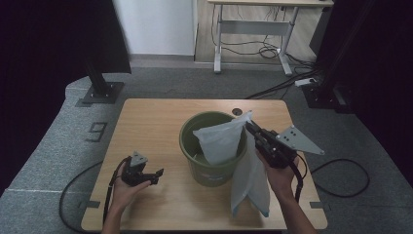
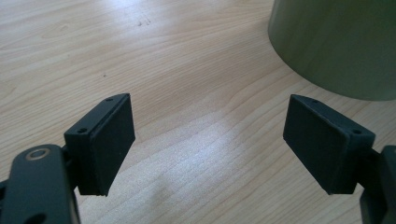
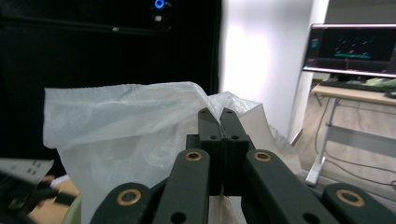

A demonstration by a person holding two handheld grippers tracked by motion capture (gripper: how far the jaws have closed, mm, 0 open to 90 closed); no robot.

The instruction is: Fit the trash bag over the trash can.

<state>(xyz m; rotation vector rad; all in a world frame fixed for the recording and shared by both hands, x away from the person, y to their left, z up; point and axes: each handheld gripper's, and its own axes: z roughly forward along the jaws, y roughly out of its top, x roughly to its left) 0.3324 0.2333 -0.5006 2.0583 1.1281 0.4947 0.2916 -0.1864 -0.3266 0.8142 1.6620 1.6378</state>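
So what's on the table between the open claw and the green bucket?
Nothing: bare table. The high view shows plain wood between the left gripper and the green bucket; the left gripper view does too.

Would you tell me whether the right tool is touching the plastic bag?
Touching: the right gripper view shows the right tool shut on the plastic bag.

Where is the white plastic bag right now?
In the high view the white plastic bag is right of centre, pinched in the right gripper; part drapes into the green bucket, the rest hangs outside its right wall towards the table.
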